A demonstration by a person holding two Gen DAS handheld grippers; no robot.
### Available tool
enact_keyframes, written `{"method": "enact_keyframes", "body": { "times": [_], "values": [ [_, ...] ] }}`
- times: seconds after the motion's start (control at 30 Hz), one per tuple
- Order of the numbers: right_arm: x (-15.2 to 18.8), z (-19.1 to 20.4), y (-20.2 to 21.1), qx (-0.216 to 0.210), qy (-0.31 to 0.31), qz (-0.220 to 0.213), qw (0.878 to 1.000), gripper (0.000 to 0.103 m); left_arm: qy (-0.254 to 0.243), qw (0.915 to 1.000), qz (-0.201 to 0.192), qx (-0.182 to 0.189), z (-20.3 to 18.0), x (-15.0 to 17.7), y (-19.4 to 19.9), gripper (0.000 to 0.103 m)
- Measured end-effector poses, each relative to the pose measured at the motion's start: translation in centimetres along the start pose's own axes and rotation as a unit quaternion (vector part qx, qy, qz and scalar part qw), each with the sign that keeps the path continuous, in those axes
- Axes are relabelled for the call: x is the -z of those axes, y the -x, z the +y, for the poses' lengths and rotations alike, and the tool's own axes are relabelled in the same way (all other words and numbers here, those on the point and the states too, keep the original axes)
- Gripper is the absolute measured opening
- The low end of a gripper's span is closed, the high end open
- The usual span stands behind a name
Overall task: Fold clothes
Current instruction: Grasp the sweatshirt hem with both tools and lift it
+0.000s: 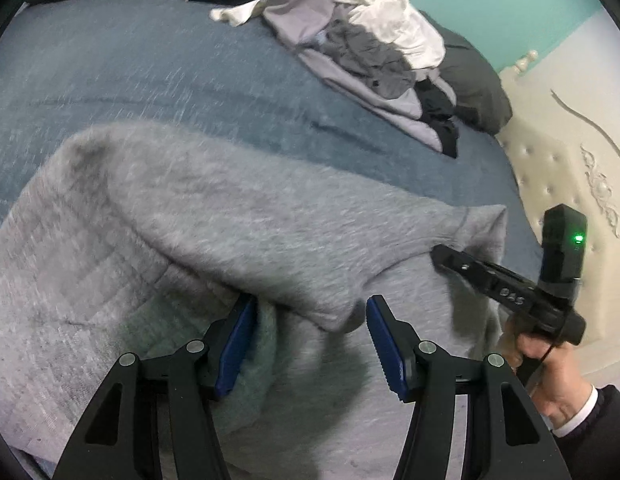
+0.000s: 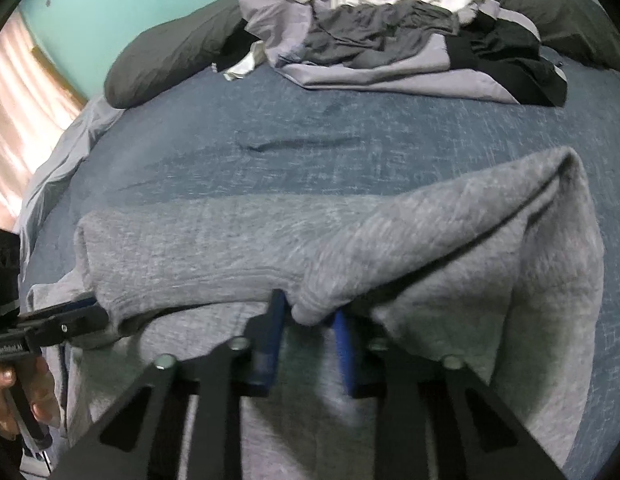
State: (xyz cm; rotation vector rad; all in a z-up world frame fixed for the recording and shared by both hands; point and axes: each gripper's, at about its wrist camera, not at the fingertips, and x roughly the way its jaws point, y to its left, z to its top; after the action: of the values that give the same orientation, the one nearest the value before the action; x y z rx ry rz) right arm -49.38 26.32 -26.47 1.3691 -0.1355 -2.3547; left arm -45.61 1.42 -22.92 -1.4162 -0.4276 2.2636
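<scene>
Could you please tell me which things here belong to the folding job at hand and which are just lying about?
In use: grey sweater, left gripper, right gripper.

Lying about: clothes pile, dark pillow, blue bedspread, headboard.

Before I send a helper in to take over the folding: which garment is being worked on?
On the blue bedspread, skip the heap of white, lilac and black laundry by the dark pillows. It's the fuzzy grey sweater lying alone at the near edge, partly folded over.

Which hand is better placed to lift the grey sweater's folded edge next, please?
Probably right: the right tongs pinch the grey sweater at its edge, while the left tongs stand open around a fold.
</scene>
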Motion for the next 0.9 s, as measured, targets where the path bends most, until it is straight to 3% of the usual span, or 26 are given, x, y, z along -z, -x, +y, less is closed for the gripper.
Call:
{"method": "enact_keyframes", "body": {
  "times": [0.07,0.23,0.3,0.33,0.37,0.53,0.9],
  "values": [
    [-0.2,0.1,0.3,-0.002,0.006,-0.006,1.000,0.010,-0.004,1.0000,0.002,-0.003,-0.1,-0.2,-0.2,0.061],
    [-1.0,0.3,1.3,-0.019,0.003,-0.027,0.999,0.008,0.012,0.9999,0.010,0.001,1.0,-1.0,-1.5,0.057],
    [-1.2,0.6,1.8,-0.027,0.007,-0.034,0.999,0.008,0.013,0.9999,0.006,-0.004,1.3,-1.6,-1.7,0.041],
    [-1.4,0.7,2.1,-0.030,0.010,-0.038,0.999,0.008,0.013,0.9998,0.003,-0.012,1.5,-2.0,-1.7,0.024],
    [-1.6,0.7,2.3,-0.032,0.012,-0.040,0.999,0.007,0.010,0.9998,0.001,-0.019,1.7,-2.5,-1.6,0.016],
    [-2.9,0.7,3.2,-0.047,0.012,-0.058,0.997,0.004,-0.011,0.9995,-0.008,-0.027,1.7,-4.8,-1.4,0.010],
    [-7.9,-0.4,2.7,-0.037,0.008,-0.080,0.996,0.002,-0.020,0.9990,-0.021,-0.035,3.0,-11.7,-1.6,0.009]
  ]
}}
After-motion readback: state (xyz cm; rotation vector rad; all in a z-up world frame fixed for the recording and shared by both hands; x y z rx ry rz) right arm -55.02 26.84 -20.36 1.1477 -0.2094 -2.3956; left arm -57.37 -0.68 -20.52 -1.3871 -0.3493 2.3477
